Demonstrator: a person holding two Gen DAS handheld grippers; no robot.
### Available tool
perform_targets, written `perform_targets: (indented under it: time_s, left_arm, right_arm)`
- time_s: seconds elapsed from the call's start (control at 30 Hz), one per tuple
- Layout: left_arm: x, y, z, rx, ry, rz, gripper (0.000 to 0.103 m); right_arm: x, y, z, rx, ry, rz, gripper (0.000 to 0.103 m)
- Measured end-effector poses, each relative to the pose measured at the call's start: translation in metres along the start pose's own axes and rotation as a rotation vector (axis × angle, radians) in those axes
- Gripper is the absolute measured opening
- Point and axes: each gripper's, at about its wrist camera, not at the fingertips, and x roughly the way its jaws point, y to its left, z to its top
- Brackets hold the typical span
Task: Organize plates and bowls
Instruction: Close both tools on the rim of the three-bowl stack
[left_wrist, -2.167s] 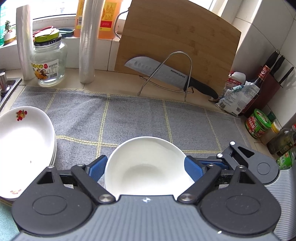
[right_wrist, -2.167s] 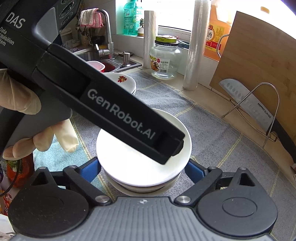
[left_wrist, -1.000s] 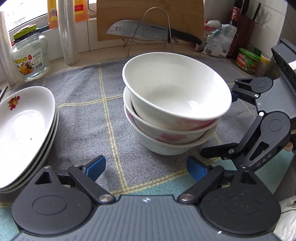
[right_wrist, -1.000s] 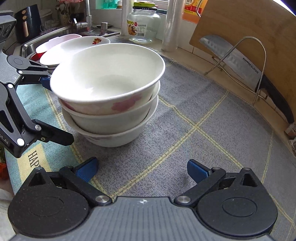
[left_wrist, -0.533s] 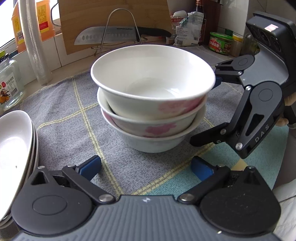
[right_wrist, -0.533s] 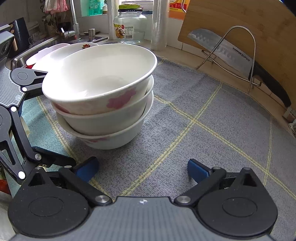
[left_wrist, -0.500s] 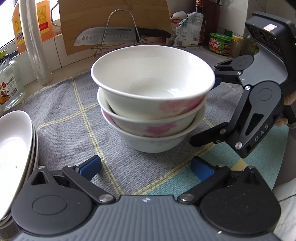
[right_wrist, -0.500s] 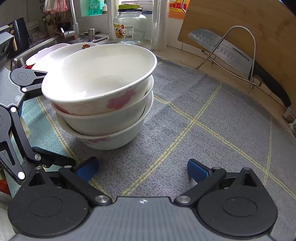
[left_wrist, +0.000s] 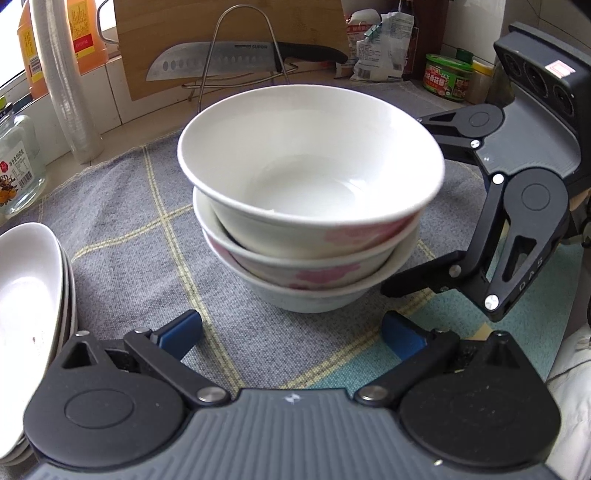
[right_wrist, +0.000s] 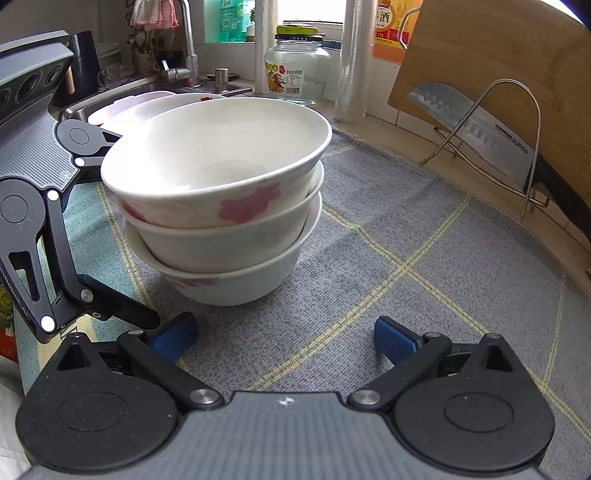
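Note:
Three white bowls with pink flowers stand nested in one stack on the grey checked mat. My left gripper is open just in front of the stack, with nothing between its blue pads. My right gripper is open too, near the stack's front right side, empty. A stack of white plates lies at the left edge of the left wrist view, and shows behind the bowls in the right wrist view. Each gripper shows in the other's view, beside the bowls.
A knife rests in a wire rack against a wooden cutting board at the back. A glass jar, a plastic roll, bottles and packets line the counter's rear. The sink with a tap lies far left.
About two seconds ago the left gripper held a bowl above the mat; it now sits on top of the stack. Over the last second both views drew closer and the left view rolled slightly.

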Motion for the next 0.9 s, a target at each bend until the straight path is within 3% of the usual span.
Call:
perform_targets:
  time_s: [0.33,0.7,0.9]
  left_arm:
    - [0.008,0.009,0.011,0.127,0.018,-0.091,0.103]
    - [0.008,0.022,0.014,0.223,0.03,-0.178,0.101]
    - [0.006,0.026,0.02,0.265,0.037,-0.201,0.093]
  right_arm:
    - [0.007,-0.001,0.011,-0.064,0.023,0.052,0.103]
    - [0.014,0.012,0.033,-0.176,0.097,0.041,0.103]
    - [0.014,0.012,0.042,-0.23,0.11,0.078,0.102]
